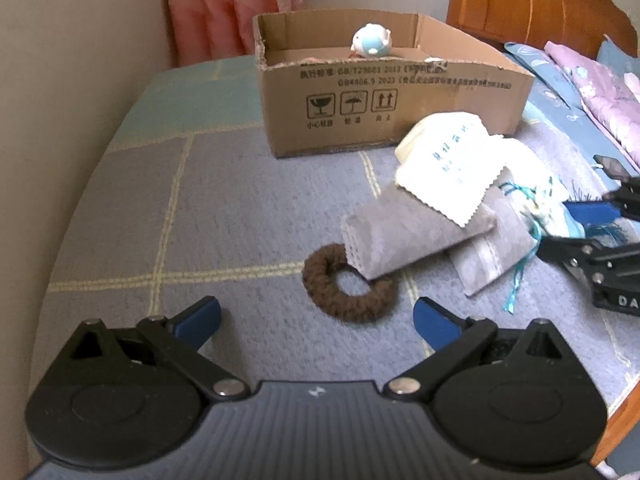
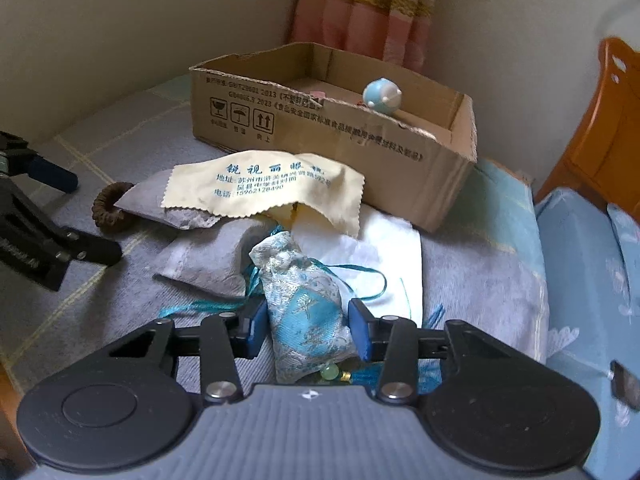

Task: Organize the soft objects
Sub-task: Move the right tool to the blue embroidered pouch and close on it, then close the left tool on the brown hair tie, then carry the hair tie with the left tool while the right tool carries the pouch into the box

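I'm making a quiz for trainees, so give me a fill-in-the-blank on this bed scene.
1. The right gripper is closing on the blue ____.
2. The blue-and-white toy sits inside the ____.
3. The left gripper is ____, holding nothing.
4. A grey pouch lies partly over the brown ____.

Missing words: sachet; cardboard box; open; hair tie

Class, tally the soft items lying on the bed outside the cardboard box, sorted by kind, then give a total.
Grey pouches: 2
Brocade drawstring sachet: 1
Brown hair tie: 1
Yellow lens cloth: 1
White cloth: 1
Total: 6
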The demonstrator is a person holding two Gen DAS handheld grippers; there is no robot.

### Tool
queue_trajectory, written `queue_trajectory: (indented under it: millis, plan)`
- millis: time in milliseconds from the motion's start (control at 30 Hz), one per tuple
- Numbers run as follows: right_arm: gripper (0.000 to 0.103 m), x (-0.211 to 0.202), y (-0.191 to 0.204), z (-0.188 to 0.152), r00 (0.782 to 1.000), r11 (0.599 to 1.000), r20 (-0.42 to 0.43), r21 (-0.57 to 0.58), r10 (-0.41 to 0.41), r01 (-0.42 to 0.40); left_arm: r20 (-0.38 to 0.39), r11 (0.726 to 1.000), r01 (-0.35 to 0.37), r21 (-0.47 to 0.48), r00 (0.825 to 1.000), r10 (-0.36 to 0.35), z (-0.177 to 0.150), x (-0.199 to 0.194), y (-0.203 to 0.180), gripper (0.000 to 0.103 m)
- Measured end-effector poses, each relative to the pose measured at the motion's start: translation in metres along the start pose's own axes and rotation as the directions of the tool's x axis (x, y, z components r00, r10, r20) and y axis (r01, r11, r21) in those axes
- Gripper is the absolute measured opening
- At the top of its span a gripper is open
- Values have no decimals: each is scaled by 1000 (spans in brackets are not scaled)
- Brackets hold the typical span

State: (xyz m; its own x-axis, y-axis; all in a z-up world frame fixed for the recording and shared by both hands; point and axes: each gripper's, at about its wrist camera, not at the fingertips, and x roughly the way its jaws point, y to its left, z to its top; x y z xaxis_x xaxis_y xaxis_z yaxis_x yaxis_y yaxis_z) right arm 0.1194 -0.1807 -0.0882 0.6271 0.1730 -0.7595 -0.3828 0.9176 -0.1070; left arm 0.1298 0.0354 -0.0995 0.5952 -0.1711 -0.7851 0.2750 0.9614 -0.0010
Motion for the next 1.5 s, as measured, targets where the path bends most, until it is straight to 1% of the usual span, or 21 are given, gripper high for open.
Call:
queue_trajectory:
  millis: [67, 133, 200, 233, 300, 333, 367, 400, 433, 467, 667, 700, 800, 967, 1033, 1133, 1200, 1233, 1300, 1333, 1500]
  plan:
    - [48, -1, -1, -3, 1000, 1000, -5, 21, -2, 2, 15, 1000, 1, 14, 1000, -2, 1, 1, 2, 101]
    - [48, -3, -2, -5, 1000, 999, -11, 34, -1, 2, 43, 999, 0, 49, 999, -2, 2, -1, 0, 94]
    - [48, -4, -2, -6, 1000, 999, -15, 40, -5, 5, 61, 997, 18, 78, 998, -23, 5, -2, -2, 80]
    - [48, -5, -2, -6, 1000, 999, -16, 42, -5, 5, 64, 996, 32, 80, 997, -37, 6, -1, -2, 78]
    - [48, -6, -2, -7, 1000, 999, -20, 45, -7, 8, 66, 995, 58, 77, 996, -63, 9, 0, -2, 67]
    - [48, -6, -2, -7, 1000, 999, -24, 49, -8, 9, 68, 995, 67, 77, 995, -72, 10, 0, -2, 65]
    - [48, -7, -2, -7, 1000, 999, -27, 53, -8, 10, 69, 994, 72, 81, 995, -77, 10, 0, -3, 59]
    - [48, -7, -2, -7, 999, 998, -33, 60, -10, 12, 70, 993, 78, 89, 994, -85, 11, -1, -5, 50]
    - [48, -7, -2, -7, 999, 998, -39, 69, -9, 12, 71, 992, 86, 96, 993, -93, 11, -2, -7, 45]
    - [48, -8, -3, -7, 999, 997, -43, 75, -7, 10, 71, 991, 86, 99, 993, -93, 11, -3, -8, 42]
    - [48, -14, 0, -9, 998, 997, -64, 83, 14, -9, 56, 993, 77, 90, 995, -82, 5, -10, -9, 39]
    - [48, -16, 1, -10, 997, 997, -70, 80, 16, -10, 31, 994, 70, 89, 997, -73, 4, -12, -8, 39]
    - [48, -19, 3, -11, 996, 996, -80, 82, 31, -24, 14, 994, 64, 91, 998, -66, -4, -20, -9, 39]
    - [48, -25, 8, -15, 990, 993, -109, 89, 86, -77, -4, 992, 70, 108, 998, -70, -14, -30, -11, 39]
    - [48, -27, 12, -17, 988, 992, -111, 76, 109, -101, -4, 992, 67, 112, 998, -67, -15, -32, -12, 42]
    - [51, -26, 16, -17, 988, 994, -109, 50, 106, -101, 1, 992, 54, 115, 998, -55, -16, -32, -12, 45]
    - [53, -26, 16, -16, 989, 993, -100, 45, 112, -108, 6, 993, 44, 113, 999, -45, -16, -32, -12, 51]
    - [53, -25, 15, -15, 989, 993, -96, 45, 115, -111, 7, 993, 42, 112, 999, -43, -17, -32, -12, 52]
    - [59, -24, 13, -13, 990, 993, -87, 44, 112, -109, 8, 993, 43, 112, 999, -44, -18, -32, -11, 59]
    - [64, -23, 13, -13, 989, 993, -85, 42, 117, -114, 7, 993, 42, 111, 999, -43, -18, -32, -11, 61]
    - [66, -18, 14, -11, 987, 990, -81, 28, 137, -135, 5, 993, 61, 102, 998, -62, -19, -32, -10, 61]
